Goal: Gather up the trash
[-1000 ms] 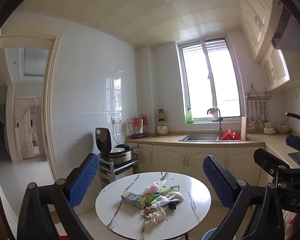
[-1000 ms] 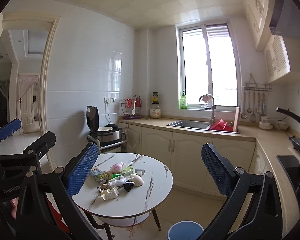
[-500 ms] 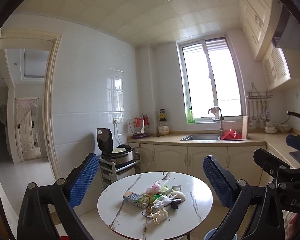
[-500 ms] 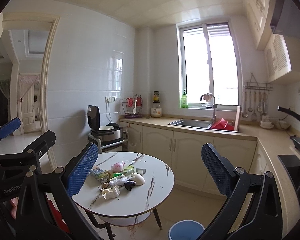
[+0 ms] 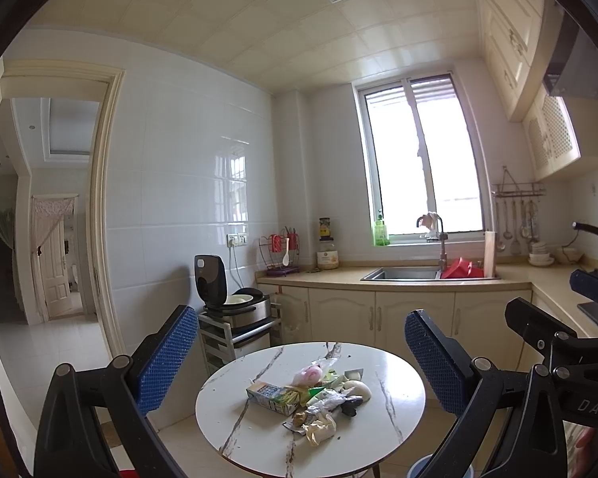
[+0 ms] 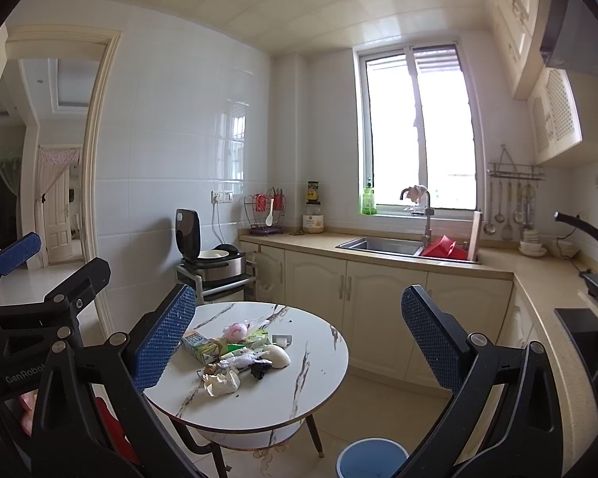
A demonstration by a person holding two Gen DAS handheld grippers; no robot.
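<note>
I hold the left gripper (image 5: 295, 358) and right gripper (image 6: 293, 338) spread wide and empty, well short of the heap of wrappers and cartons (image 6: 235, 354) mid-table on the round marble-patterned table (image 6: 299, 402) (bare rim all round); the blue plastic bin (image 6: 372, 458) waits on open floor beside it.

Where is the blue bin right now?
In the right wrist view the blue bin stands on the floor at the bottom, just right of the round table.
</note>
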